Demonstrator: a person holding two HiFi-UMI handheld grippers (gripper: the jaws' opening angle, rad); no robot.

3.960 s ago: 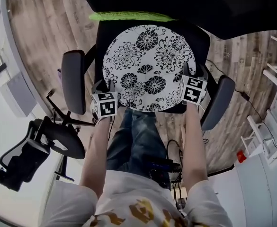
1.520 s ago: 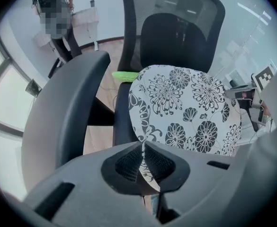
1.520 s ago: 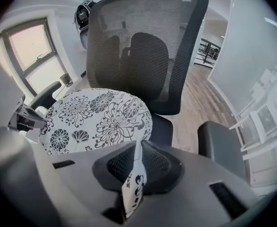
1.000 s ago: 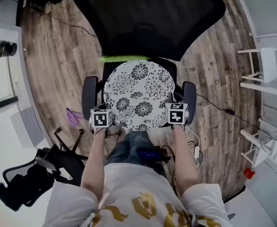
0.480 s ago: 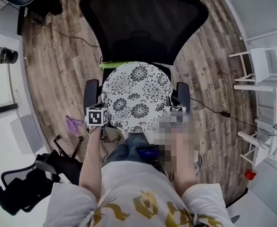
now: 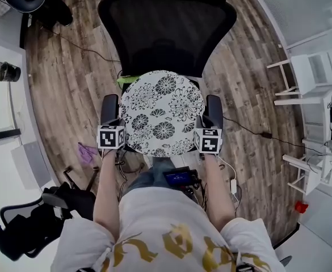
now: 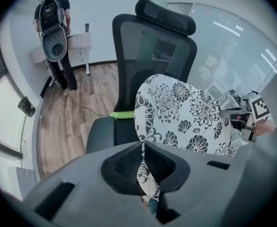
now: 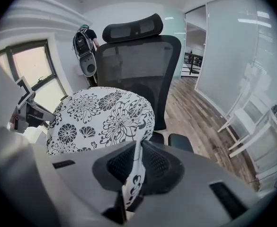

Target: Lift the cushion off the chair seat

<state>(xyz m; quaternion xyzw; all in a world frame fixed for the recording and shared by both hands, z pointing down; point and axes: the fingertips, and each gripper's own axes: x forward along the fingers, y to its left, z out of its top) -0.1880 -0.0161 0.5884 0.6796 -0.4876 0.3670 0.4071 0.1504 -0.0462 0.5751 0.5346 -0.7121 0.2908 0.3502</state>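
A round white cushion (image 6: 162, 113) with black flower print hangs above the seat of a black mesh office chair (image 6: 166, 30). My left gripper (image 6: 120, 134) is shut on the cushion's left edge, and the fabric (image 7: 145, 174) is pinched between its jaws. My right gripper (image 6: 201, 130) is shut on the right edge, with the cloth (image 8: 134, 174) squeezed in its jaws. In the left gripper view the cushion (image 7: 185, 112) tilts up in front of the chair back (image 7: 152, 46). The right gripper view shows the cushion (image 8: 100, 117) clear of the seat.
Black armrests (image 6: 109, 108) (image 6: 214, 110) flank the cushion. A green strip (image 6: 126, 79) lies at the seat's rear left. A second black chair (image 6: 29, 225) lies tipped at the lower left. White furniture (image 6: 307, 75) stands right, and a cable (image 6: 251, 132) crosses the wood floor. A person (image 7: 58, 32) stands at the far wall.
Both grippers have risen with the cushion held between them, and it has come up off the seat. The head view has drawn back, showing more of the chair back.
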